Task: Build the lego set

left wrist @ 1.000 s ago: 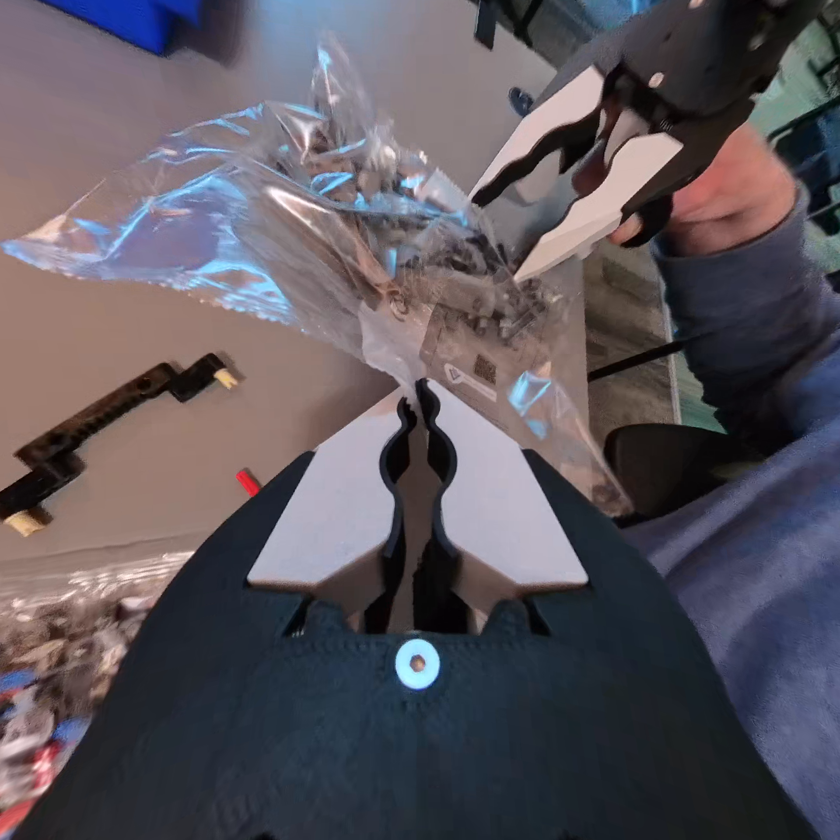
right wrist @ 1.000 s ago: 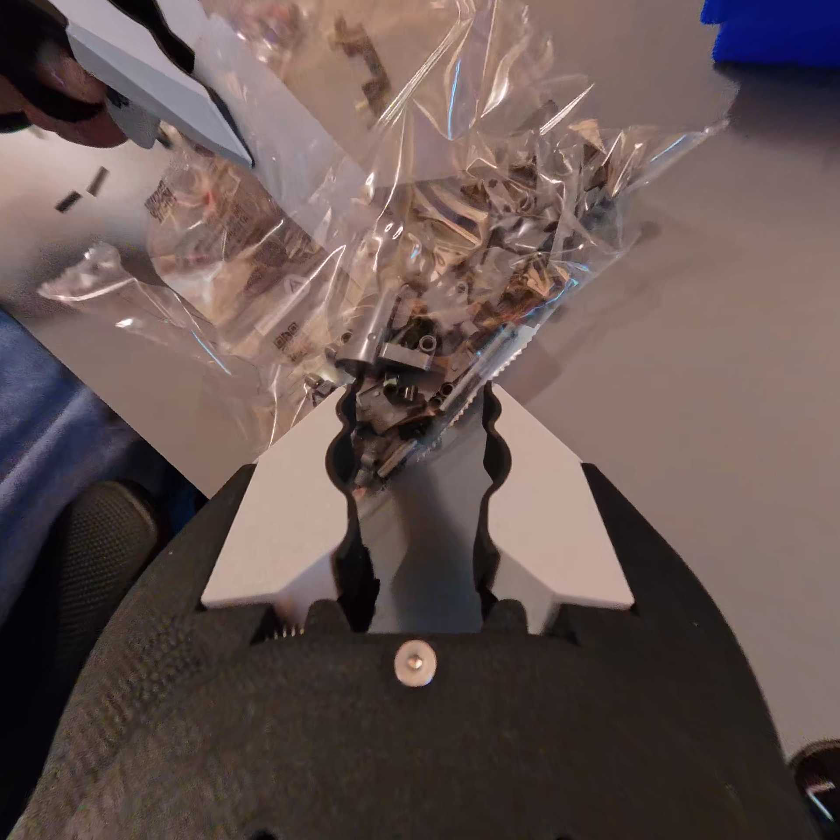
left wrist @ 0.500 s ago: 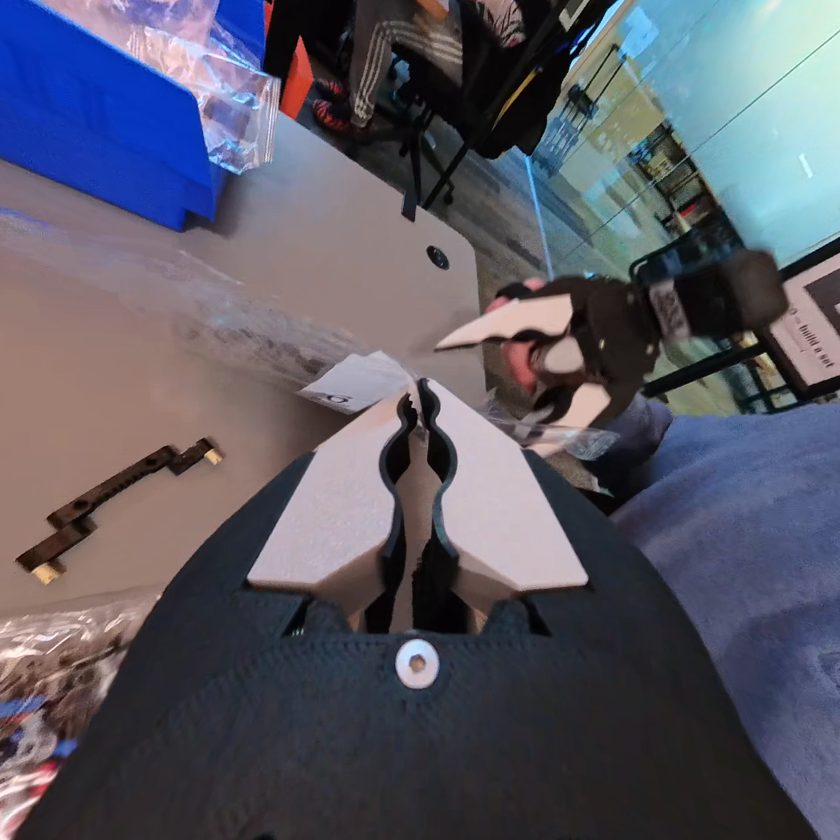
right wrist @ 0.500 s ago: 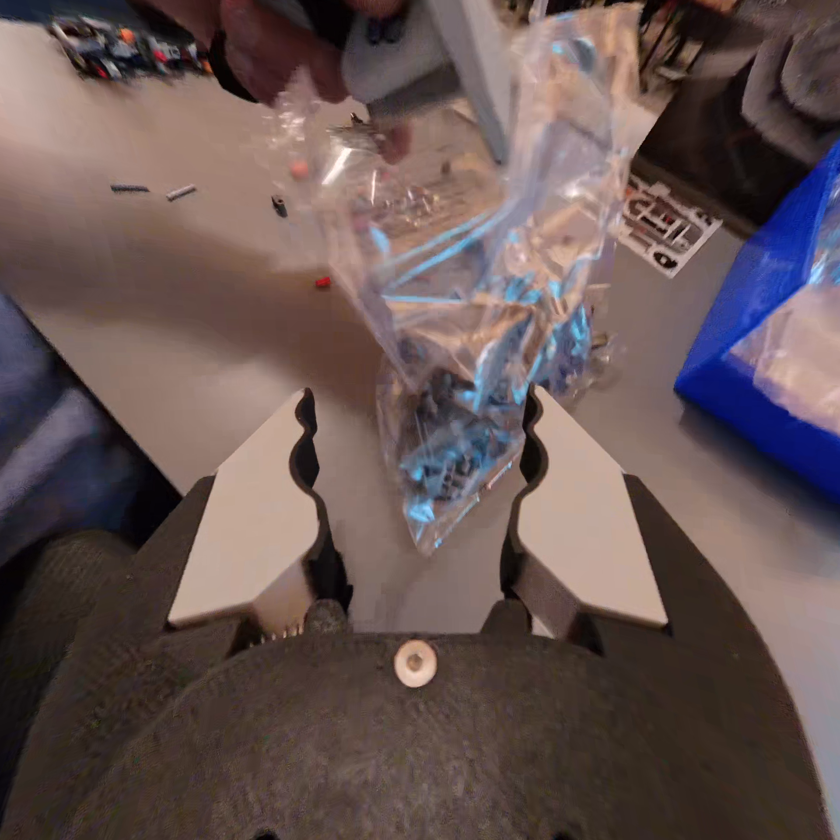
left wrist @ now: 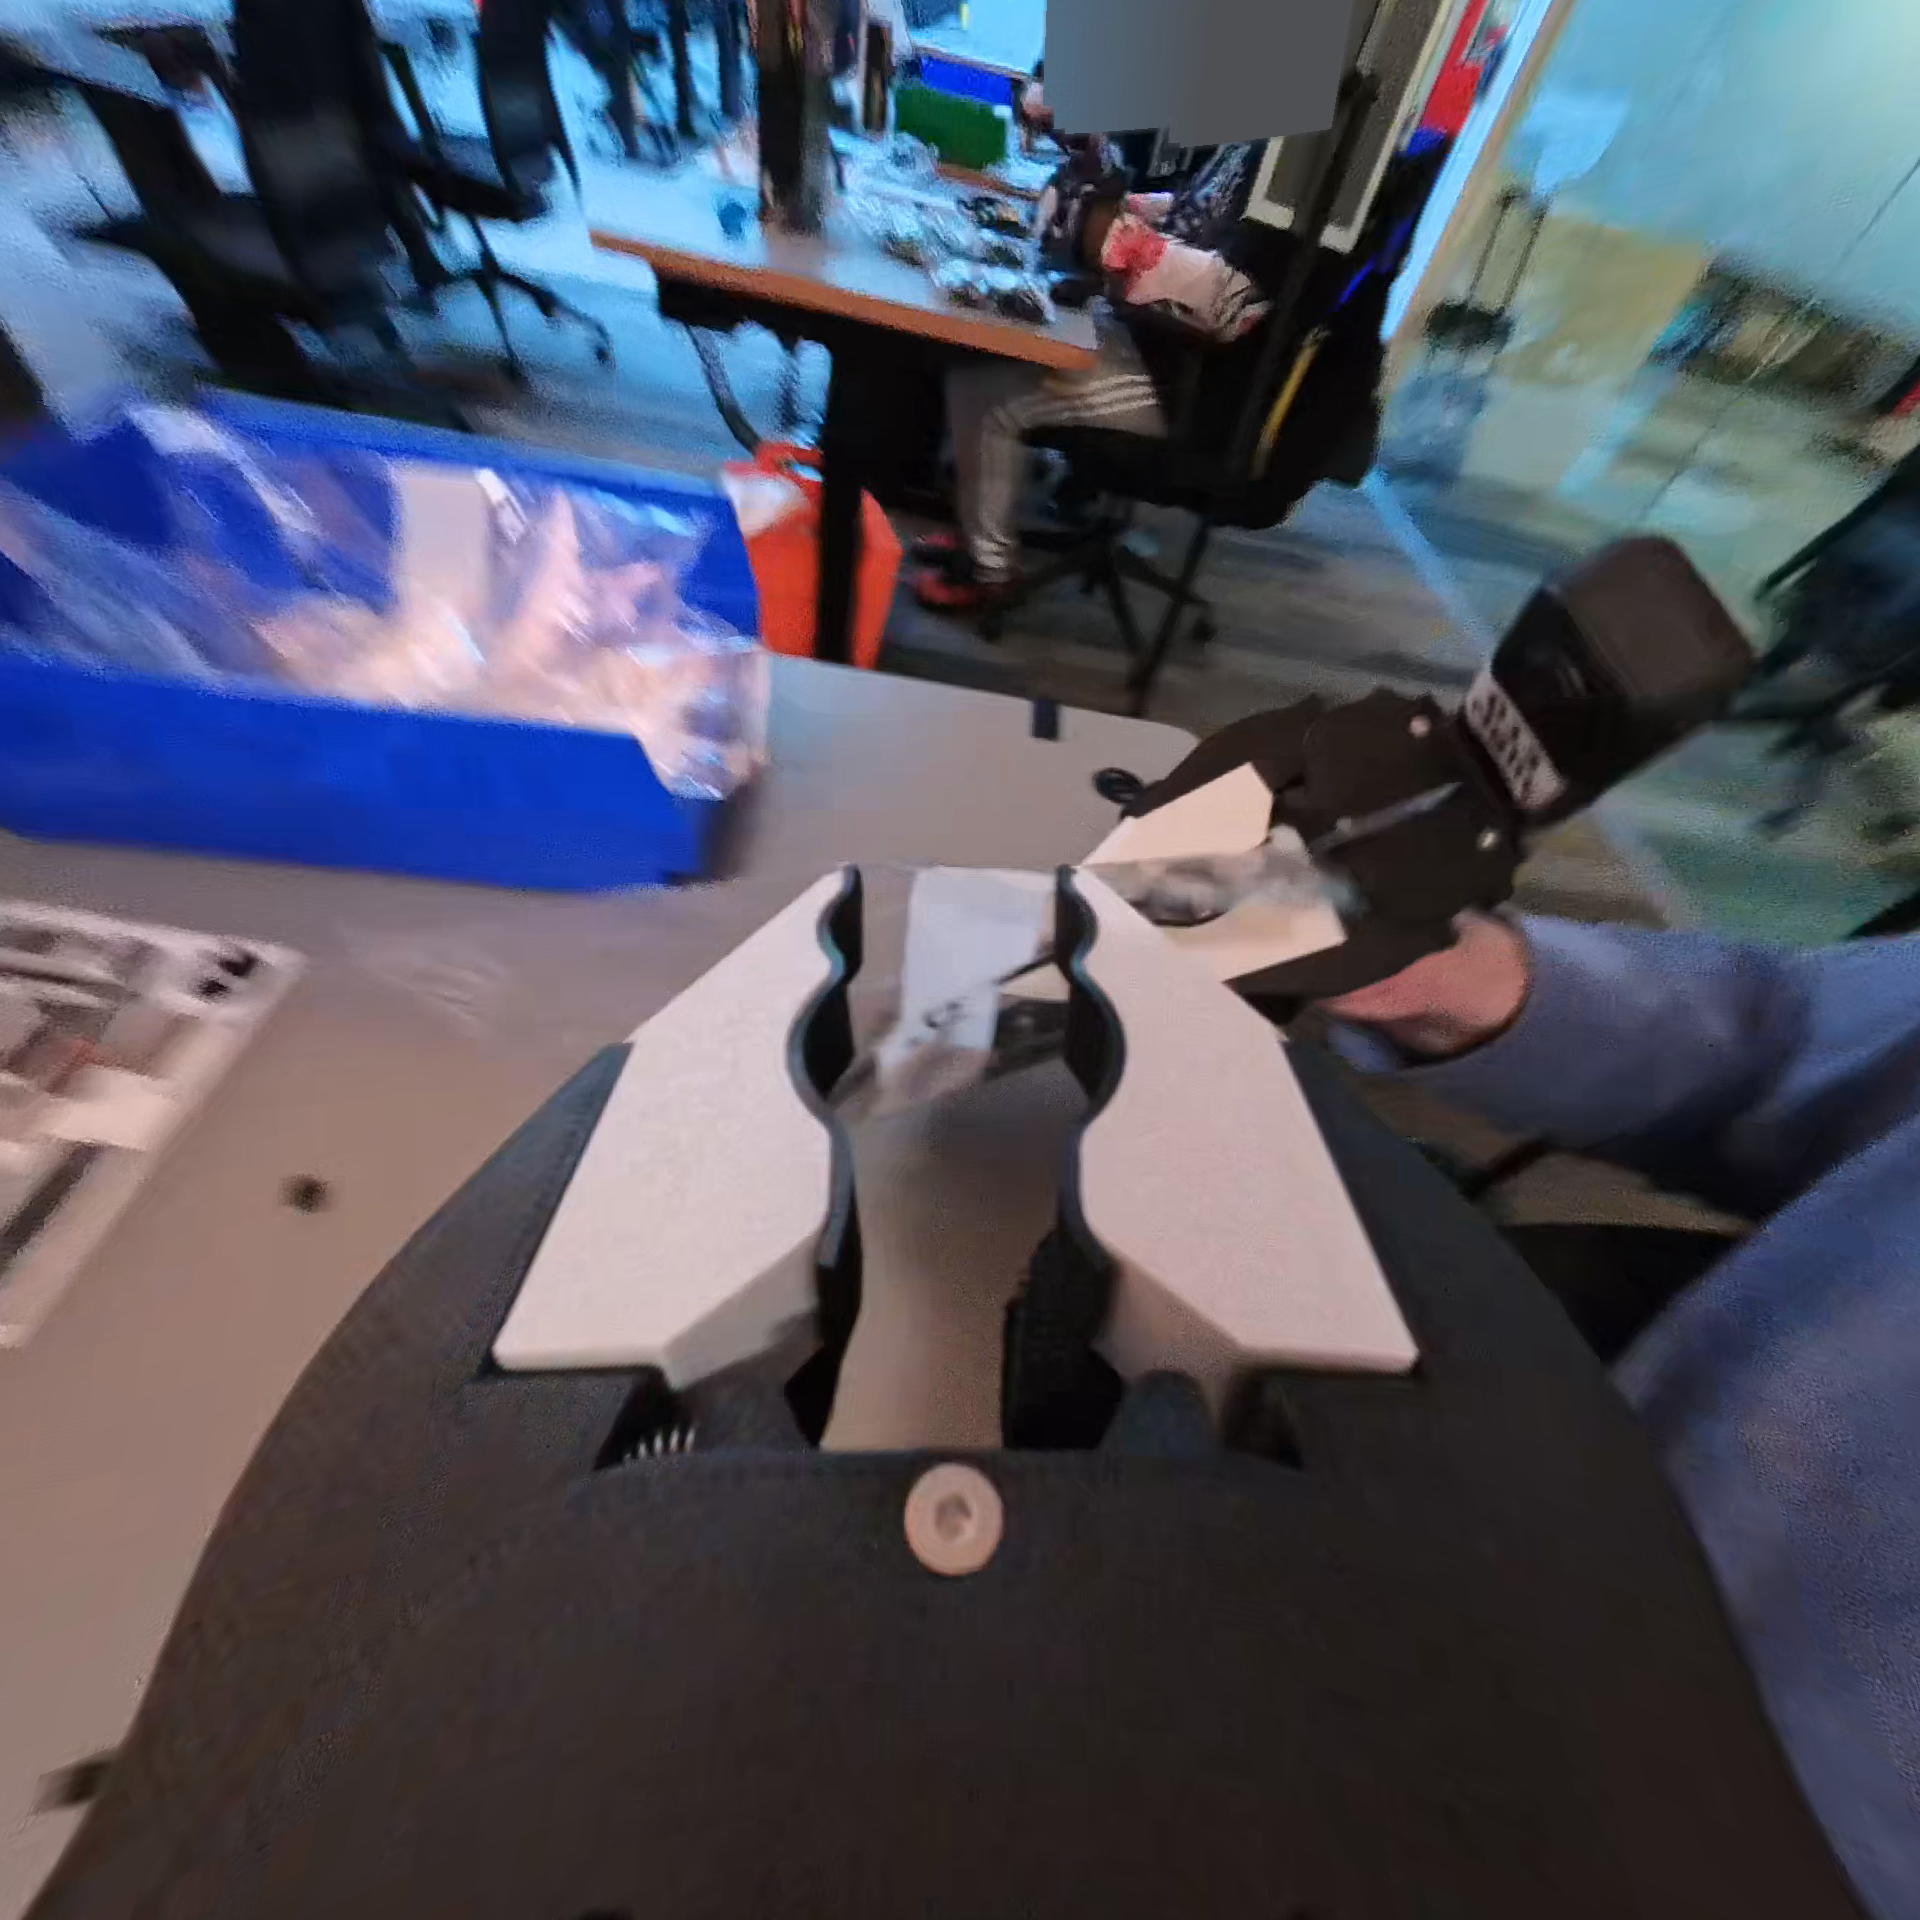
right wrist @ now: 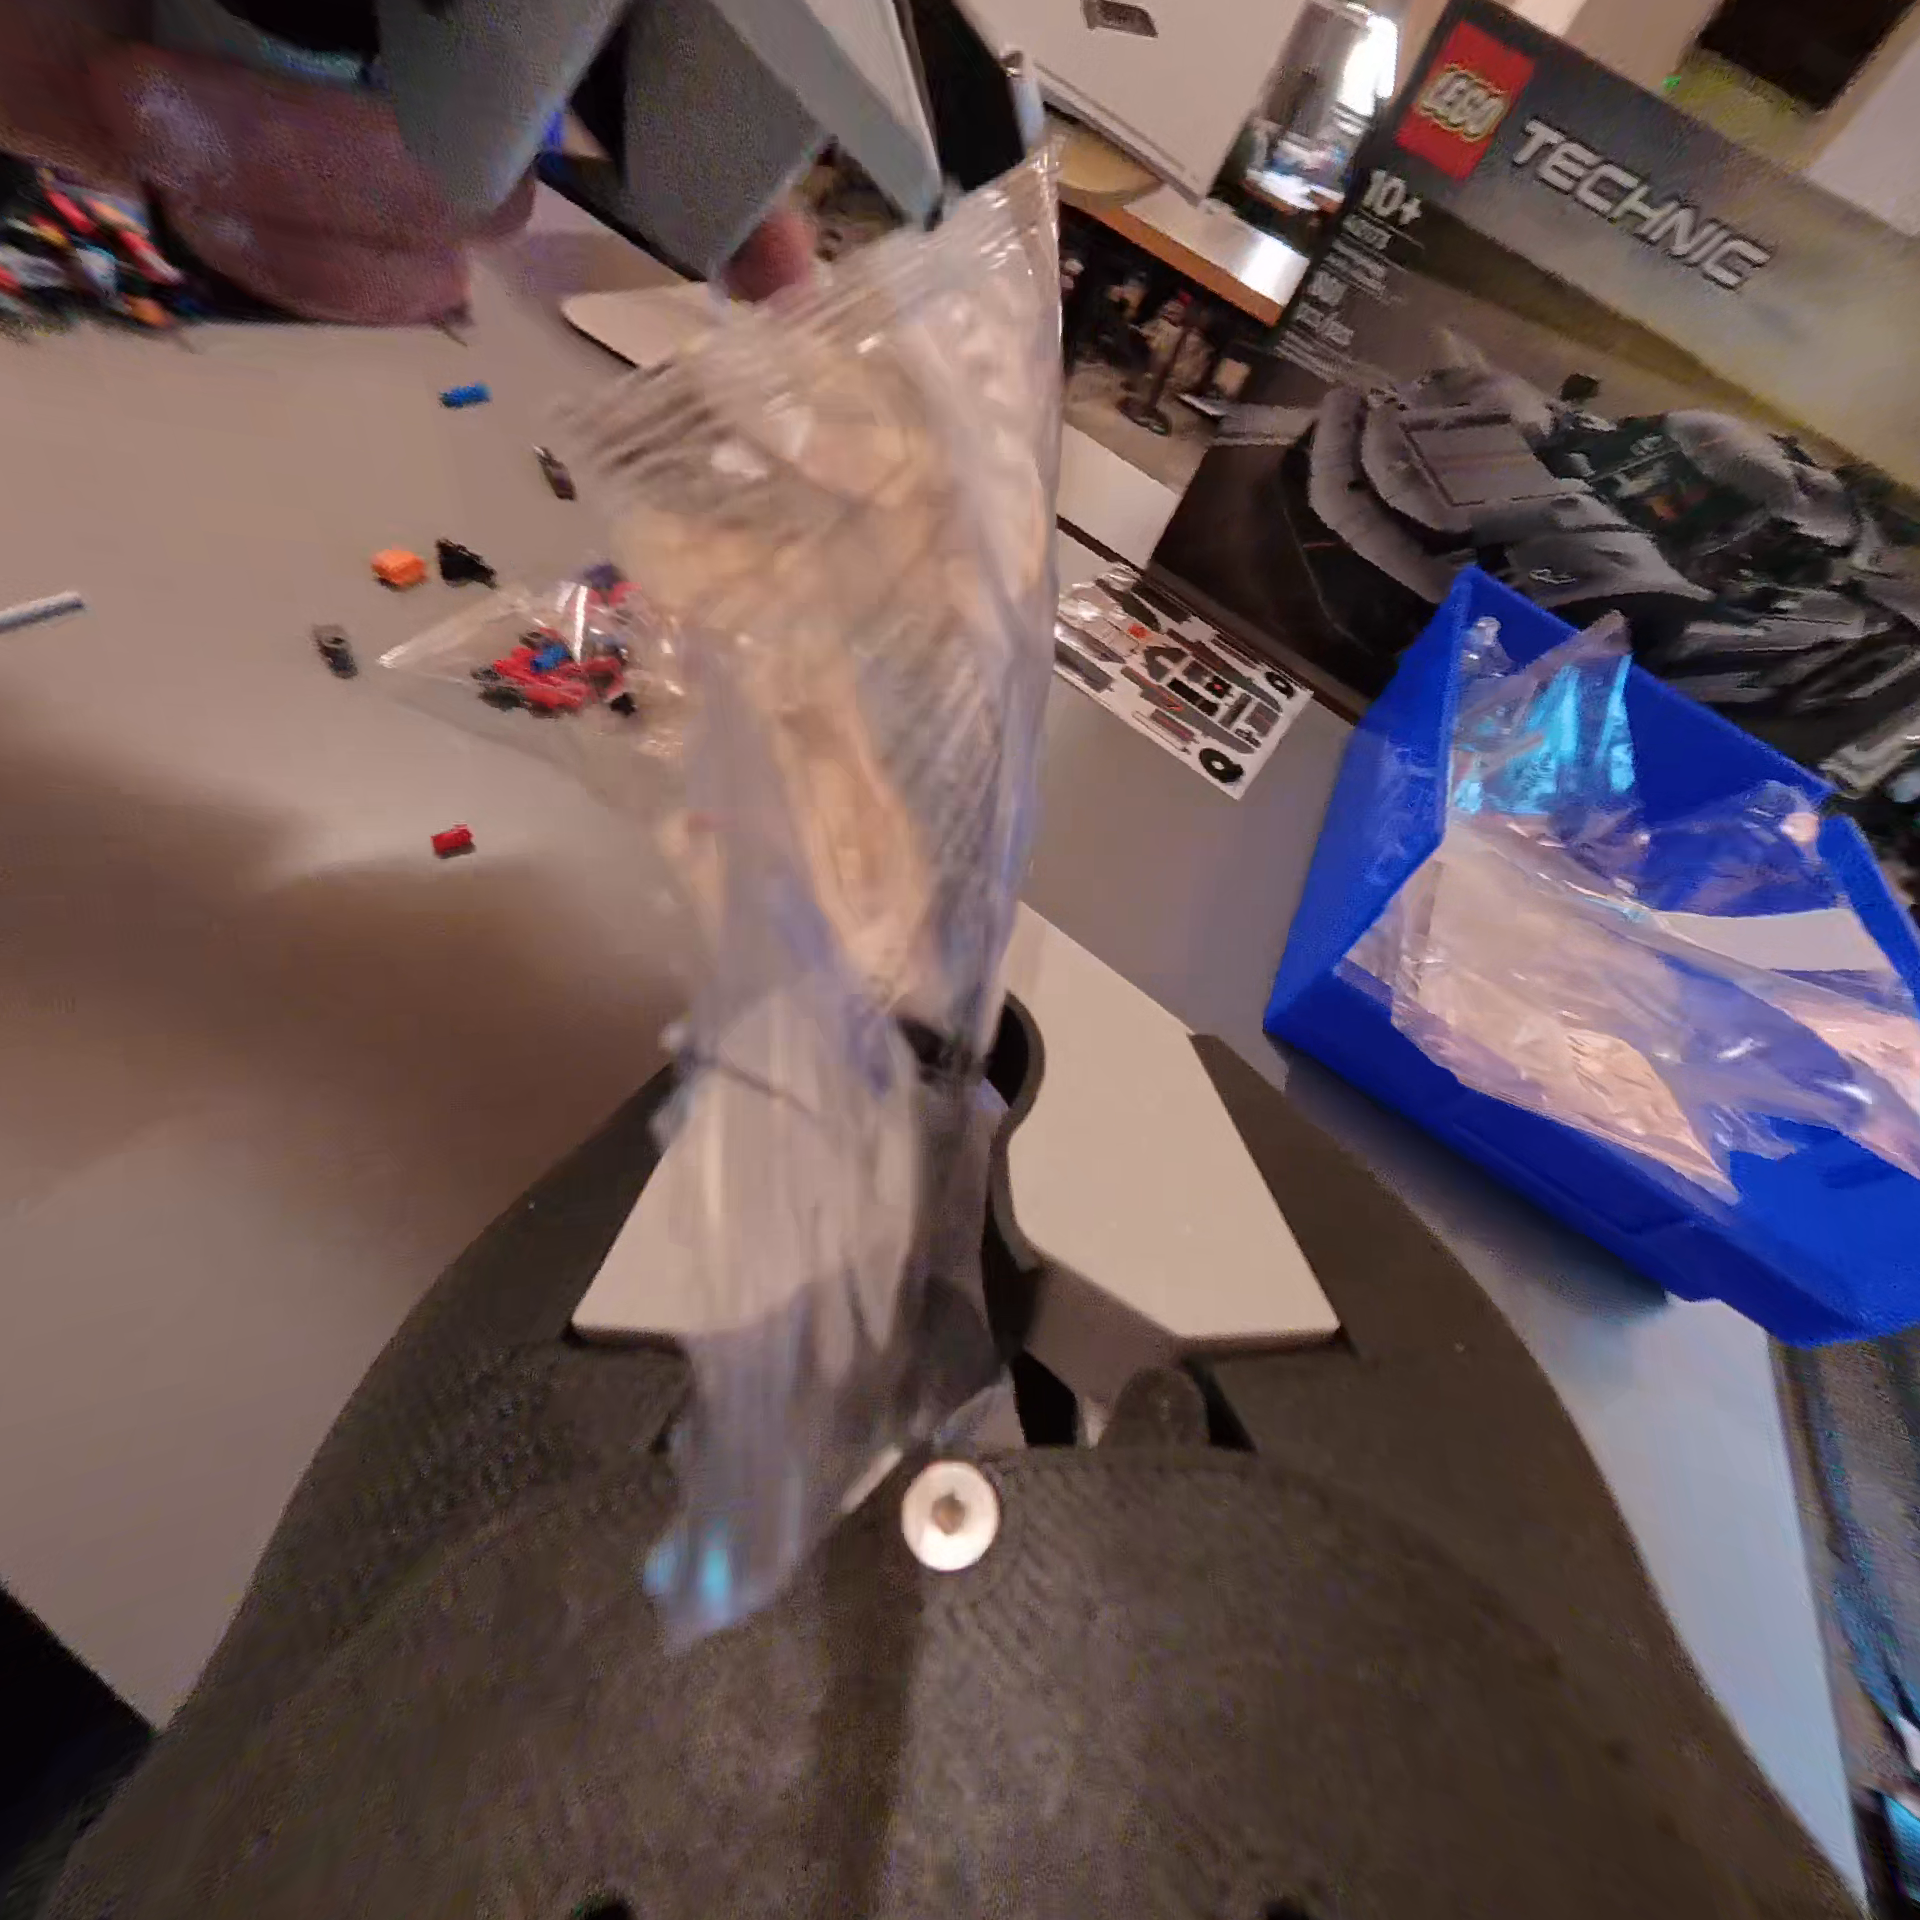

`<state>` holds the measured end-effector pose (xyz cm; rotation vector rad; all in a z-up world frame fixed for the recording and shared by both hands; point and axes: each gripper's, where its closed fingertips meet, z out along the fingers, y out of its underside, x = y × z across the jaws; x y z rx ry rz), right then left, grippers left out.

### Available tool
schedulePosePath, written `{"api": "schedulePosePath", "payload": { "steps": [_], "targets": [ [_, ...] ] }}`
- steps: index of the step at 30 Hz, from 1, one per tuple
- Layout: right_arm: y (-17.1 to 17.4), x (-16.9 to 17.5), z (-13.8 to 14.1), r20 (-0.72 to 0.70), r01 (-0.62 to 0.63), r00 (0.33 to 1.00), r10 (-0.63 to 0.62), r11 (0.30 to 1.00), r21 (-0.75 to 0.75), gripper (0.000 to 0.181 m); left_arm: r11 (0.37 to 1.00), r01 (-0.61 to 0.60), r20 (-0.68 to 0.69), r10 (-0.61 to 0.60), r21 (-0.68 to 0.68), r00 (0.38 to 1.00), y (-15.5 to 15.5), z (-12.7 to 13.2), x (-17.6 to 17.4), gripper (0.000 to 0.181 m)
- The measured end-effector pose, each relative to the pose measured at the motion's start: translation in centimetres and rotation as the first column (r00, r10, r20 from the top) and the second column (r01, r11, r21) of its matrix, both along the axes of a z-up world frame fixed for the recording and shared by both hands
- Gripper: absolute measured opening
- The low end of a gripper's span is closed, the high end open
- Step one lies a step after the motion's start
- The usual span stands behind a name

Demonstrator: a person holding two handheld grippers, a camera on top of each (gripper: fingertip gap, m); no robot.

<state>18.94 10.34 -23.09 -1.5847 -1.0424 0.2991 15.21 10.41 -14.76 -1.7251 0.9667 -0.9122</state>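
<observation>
Barely begun: your right gripper (right wrist: 966, 1049) pinches the bag (right wrist: 862, 727), your left gripper (left wrist: 958, 904) gapes empty. Loose bricks (right wrist: 399, 567) dot the table (right wrist: 208, 935); nothing's assembled.

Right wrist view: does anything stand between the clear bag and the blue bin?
Nothing visible does. The clear bag hangs at the right gripper, and only bare grey table lies between it and the blue bin to its right.

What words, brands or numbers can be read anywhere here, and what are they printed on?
I do not copy writing out; these things bear it:
Dark set box, back right: red logo patch and pale lettering, legible.
Sticker sheet before it: too small.
Printed sheet, far left: blurred.
White label on the clear bag between the left tongs: blurred.
</observation>
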Motion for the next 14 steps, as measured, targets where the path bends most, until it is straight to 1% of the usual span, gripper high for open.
{"api": "schedulePosePath", "payload": {
  "steps": [1, 2, 3, 4, 6, 7, 8, 9, 10, 11, 12, 13, 14],
  "targets": [
    [0.0, 0.1, 0.2, -0.012, -0.028, 1.0, 0.028, 0.999, -0.021, 0.0, 0.994, 0.016, -0.035, -0.012, 0.105, 0.999, -0.3, 1.0, -0.2, 0.041],
    [0.0, 0.2, 0.4, -0.031, -0.046, 0.999, 0.044, 0.998, -0.05, 0.0, 0.981, 0.049, -0.083, -0.034, 0.189, 0.996, -0.7, 1.6, -0.1, 0.047],
    [-0.1, 0.0, 0.6, -0.045, -0.077, 0.996, 0.074, 0.994, -0.075, 0.0, 0.966, 0.067, -0.146, -0.031, 0.249, 0.989, -0.8, 1.8, 0.1, 0.054],
    [-0.3, -0.2, 0.7, -0.044, -0.109, 0.993, 0.106, 0.99, -0.087, 0.0, 0.945, 0.118, -0.222, -0.05, 0.305, 0.974, -1.4, 1.6, 0.6, 0.059],
    [-0.8, -0.9, 1.1, -0.019, -0.159, 0.987, 0.158, 0.983, -0.087, 0.0, 0.888, 0.175, -0.355, -0.015, 0.424, 0.935, -1.7, 1.2, 1.6, 0.07],
    [-1.0, -1.2, 1.3, -0.005, -0.179, 0.984, 0.179, 0.98, -0.084, 0.0, 0.857, 0.23, -0.416, -0.019, 0.462, 0.909, -2.3, 0.9, 2.1, 0.076],
    [-1.2, -1.6, 1.5, 0.009, -0.196, 0.98, 0.197, 0.977, -0.081, 0.0, 0.832, 0.252, -0.459, 0.004, 0.495, 0.888, -2.5, 0.8, 2.6, 0.078],
    [-1.6, -2.1, 1.8, 0.024, -0.217, 0.975, 0.22, 0.973, -0.078, 0.0, 0.817, 0.277, -0.504, 0.018, 0.505, 0.864, -2.6, 0.5, 2.8, 0.081],
    [-1.9, -2.5, 2.1, 0.04, -0.24, 0.969, 0.243, 0.968, -0.071, 0.0, 0.822, 0.304, -0.548, 0.012, 0.482, 0.836, -2.6, -0.1, 2.9, 0.083],
    [-2.2, -2.9, 2.4, 0.056, -0.259, 0.963, 0.263, 0.964, -0.065, 0.0, 0.835, 0.305, -0.575, 0.016, 0.458, 0.818, -2.4, -0.5, 2.7, 0.075],
    [-2.5, -3.3, 2.7, 0.071, -0.281, 0.956, 0.285, 0.958, -0.062, 0.0, 0.851, 0.291, -0.59, 0.027, 0.436, 0.807, -2.1, -0.7, 2.3, 0.063],
    [-2.9, -3.8, 3.0, 0.083, -0.308, 0.947, 0.312, 0.95, -0.061, 0.0, 0.866, 0.285, -0.592, 0.015, 0.41, 0.806, -2.0, -0.7, 2.0, 0.053],
    [-3.2, -4.1, 3.3, 0.091, -0.327, 0.939, 0.332, 0.943, -0.058, 0.0, 0.876, 0.269, -0.57, 0.008, 0.399, 0.822, -1.9, -0.3, 1.7, 0.049]
  ]
}}
